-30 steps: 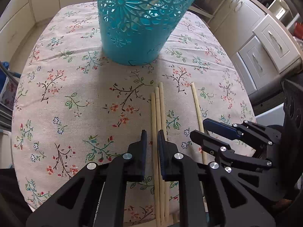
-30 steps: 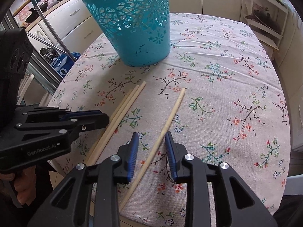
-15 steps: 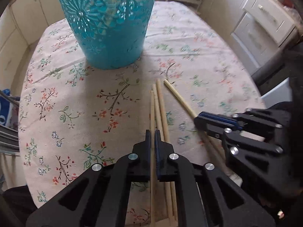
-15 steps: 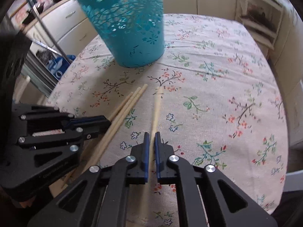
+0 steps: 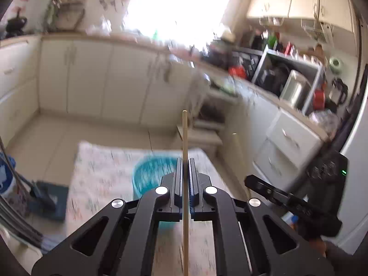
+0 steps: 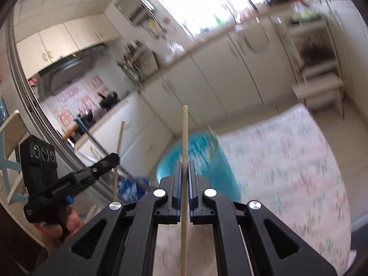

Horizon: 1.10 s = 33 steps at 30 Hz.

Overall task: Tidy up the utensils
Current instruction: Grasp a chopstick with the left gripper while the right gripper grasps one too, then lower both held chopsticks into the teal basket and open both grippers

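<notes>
So both grippers have a chopstick each right now. The left gripper (image 5: 184, 172) is clamped down tight on one wooden chopstick (image 5: 184, 135), jaws basically closed with just the stick between the pads, and the right gripper (image 6: 184, 174) is doing the same with its own chopstick (image 6: 184, 133). Each stick runs straight along the gripper's pointing line, so the free end pokes out forward past the fingertips and the other end trails back under the camera. The thing that matters for the next bit: the turquoise cutout basket (image 5: 154, 172) sits on the floral tablecloth (image 6: 287, 161) below and just ahead of both sets of fingertips, mouth up, and in both views it's low in frame, partly behind the jaws. In the left view it's slightly left of the stick; in the right view it's pretty much dead ahead and a touch right. The sticks are closer to level than upright, so my guess is each needs tipping nose-down over the rim before letting go, otherwise they'll just lie across the top or skid off. Hard to say which hand is nearer, everything's motion-blurred, maybe the right. From the right view you can see the left gripper off to the side, holding its stick clear of the table.
</notes>
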Motion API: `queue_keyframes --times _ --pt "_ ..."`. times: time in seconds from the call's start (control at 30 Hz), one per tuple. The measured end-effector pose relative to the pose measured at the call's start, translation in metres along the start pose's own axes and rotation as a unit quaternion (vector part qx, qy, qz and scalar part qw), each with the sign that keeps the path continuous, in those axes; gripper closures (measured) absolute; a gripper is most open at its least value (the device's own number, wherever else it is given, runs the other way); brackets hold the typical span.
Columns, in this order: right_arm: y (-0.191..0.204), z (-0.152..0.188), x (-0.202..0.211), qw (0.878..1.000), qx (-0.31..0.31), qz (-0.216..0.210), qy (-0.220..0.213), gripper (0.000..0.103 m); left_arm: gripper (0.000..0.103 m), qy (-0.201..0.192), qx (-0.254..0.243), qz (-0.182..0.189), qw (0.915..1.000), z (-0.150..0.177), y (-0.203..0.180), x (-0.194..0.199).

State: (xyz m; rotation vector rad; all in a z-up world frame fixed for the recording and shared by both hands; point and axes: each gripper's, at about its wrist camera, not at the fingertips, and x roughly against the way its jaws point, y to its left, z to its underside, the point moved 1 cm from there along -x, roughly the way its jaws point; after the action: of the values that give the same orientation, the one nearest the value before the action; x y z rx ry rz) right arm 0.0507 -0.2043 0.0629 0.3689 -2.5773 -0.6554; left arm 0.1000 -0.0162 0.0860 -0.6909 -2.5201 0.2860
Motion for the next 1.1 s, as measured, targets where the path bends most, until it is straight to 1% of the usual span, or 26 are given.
queue_keyframes --times 0.1,0.17,0.2,0.27,0.37,0.43,0.57,0.77,0.9,1.0,1.07,1.1 --pt "0.019 -0.021 -0.018 0.998 0.029 0.014 -0.061 0.097 0.099 -0.053 -0.005 -0.022 0.9983 -0.021 -0.006 -0.015" --pt "0.028 -0.031 -0.036 0.993 0.051 0.032 -0.1 0.097 0.099 -0.079 -0.008 -0.038 0.9961 -0.032 -0.009 -0.028" --pt "0.03 -0.033 -0.045 0.991 0.061 0.043 -0.114 0.097 0.099 -0.082 -0.006 -0.042 0.9957 -0.034 -0.007 -0.033" --pt "0.025 -0.036 -0.062 0.989 0.062 0.055 -0.123 0.097 0.099 -0.086 0.008 -0.052 0.9949 -0.038 -0.002 -0.049" --pt "0.015 -0.035 -0.083 0.989 0.061 0.071 -0.117 0.097 0.099 -0.082 0.024 -0.061 0.9945 -0.036 0.008 -0.066" --pt "0.012 -0.03 -0.089 0.988 0.068 0.077 -0.112 0.097 0.099 -0.079 0.029 -0.068 0.9942 -0.029 0.014 -0.075" --pt "0.009 -0.014 -0.098 0.985 0.097 0.091 -0.106 0.097 0.099 -0.076 0.025 -0.09 0.9927 -0.014 0.025 -0.091" --pt "0.001 0.013 -0.115 0.985 0.118 0.103 -0.069 0.097 0.099 -0.039 0.014 -0.111 0.993 0.013 0.034 -0.107" --pt "-0.003 0.032 -0.108 0.985 0.126 0.105 -0.049 0.097 0.099 -0.011 0.005 -0.118 0.9929 0.03 0.034 -0.104" --pt "-0.008 0.04 -0.097 0.986 0.12 0.108 -0.04 0.096 0.098 0.003 -0.001 -0.125 0.9921 0.043 0.032 -0.098" --pt "-0.011 0.044 -0.088 0.987 0.112 0.112 -0.039 0.085 0.097 0.009 -0.006 -0.131 0.9913 0.05 0.03 -0.092" --pt "-0.013 0.045 -0.082 0.987 0.109 0.111 -0.04 0.085 0.094 0.01 -0.007 -0.133 0.9911 0.052 0.028 -0.089"
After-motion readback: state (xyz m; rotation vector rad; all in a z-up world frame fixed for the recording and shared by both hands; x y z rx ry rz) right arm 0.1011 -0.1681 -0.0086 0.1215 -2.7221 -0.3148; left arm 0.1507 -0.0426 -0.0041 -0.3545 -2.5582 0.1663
